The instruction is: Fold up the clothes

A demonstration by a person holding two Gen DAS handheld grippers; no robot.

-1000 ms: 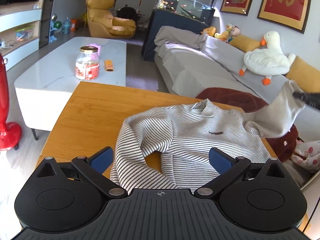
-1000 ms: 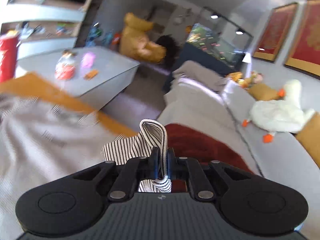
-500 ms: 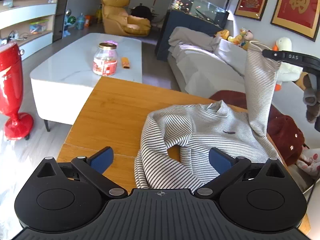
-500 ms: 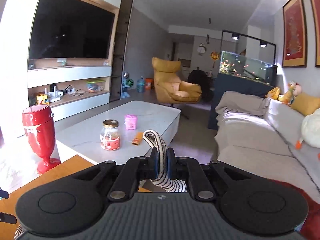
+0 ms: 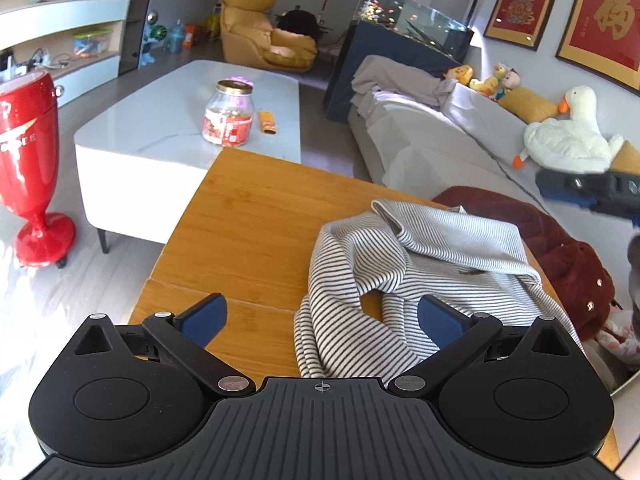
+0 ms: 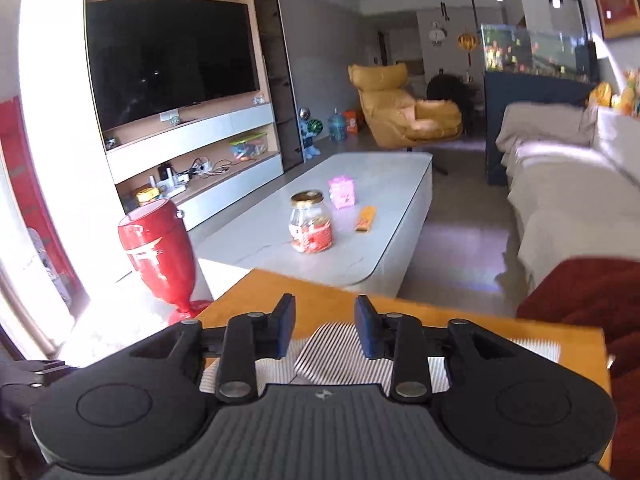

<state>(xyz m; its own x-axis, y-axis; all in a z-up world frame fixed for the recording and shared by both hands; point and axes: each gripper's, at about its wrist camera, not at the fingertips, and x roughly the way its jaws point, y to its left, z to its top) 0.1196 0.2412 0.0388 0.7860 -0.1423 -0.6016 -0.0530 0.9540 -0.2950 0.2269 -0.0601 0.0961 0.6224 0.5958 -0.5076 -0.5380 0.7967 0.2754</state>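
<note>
A black-and-white striped top (image 5: 420, 276) lies on the wooden table (image 5: 248, 216), with one sleeve (image 5: 452, 236) folded across its chest. My left gripper (image 5: 320, 320) stands open just above the top's near edge, touching nothing. In the right wrist view my right gripper (image 6: 325, 330) hovers over the striped cloth (image 6: 332, 354); its jaws are opening and the cloth lies below them, not pinched. The right gripper (image 5: 588, 192) also shows at the right edge of the left wrist view, beyond the top.
A dark red fleece garment (image 5: 560, 256) lies over the sofa edge right of the table. Beyond the table stands a white coffee table (image 5: 160, 128) with a jar (image 5: 228, 114). A red vase-shaped stand (image 5: 28, 168) is on the floor at left.
The right gripper carried the sleeve up and across the top, then let it go; the sleeve now lies over the chest. The left gripper drifted slightly left and stayed open.
</note>
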